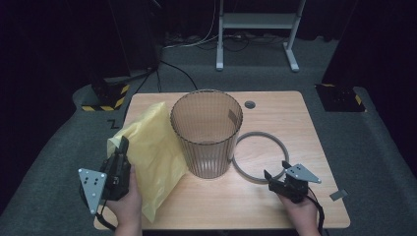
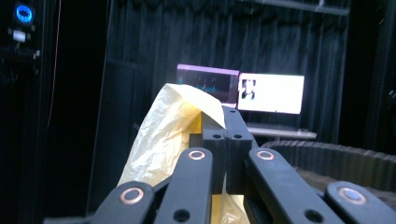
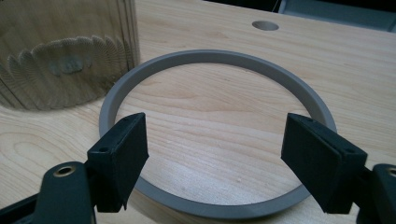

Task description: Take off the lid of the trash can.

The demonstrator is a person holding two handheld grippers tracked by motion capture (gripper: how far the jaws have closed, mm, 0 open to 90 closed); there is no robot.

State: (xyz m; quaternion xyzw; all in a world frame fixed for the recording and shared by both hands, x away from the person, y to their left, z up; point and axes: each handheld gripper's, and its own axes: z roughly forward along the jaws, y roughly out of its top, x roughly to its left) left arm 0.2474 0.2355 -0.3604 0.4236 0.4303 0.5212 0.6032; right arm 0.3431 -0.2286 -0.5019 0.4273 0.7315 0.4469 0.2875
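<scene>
Left gripper [image 1: 121,147] clamped on yellow bag [image 1: 152,147] beside bin [image 1: 206,132]; right gripper [image 1: 276,169] wide above grey ring [image 1: 246,172] near worktop [image 1: 221,206] edge.

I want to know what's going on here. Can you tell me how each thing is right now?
Yellow bag: crumpled, one corner pinched and lifted, the rest draped on the table.
Bin: upright, no bag in it.
Grey ring: lying flat on the table beside the bin.
Left tool: shut on the yellow bag.
Right tool: open, jaws either side of the ring's near edge.
</scene>
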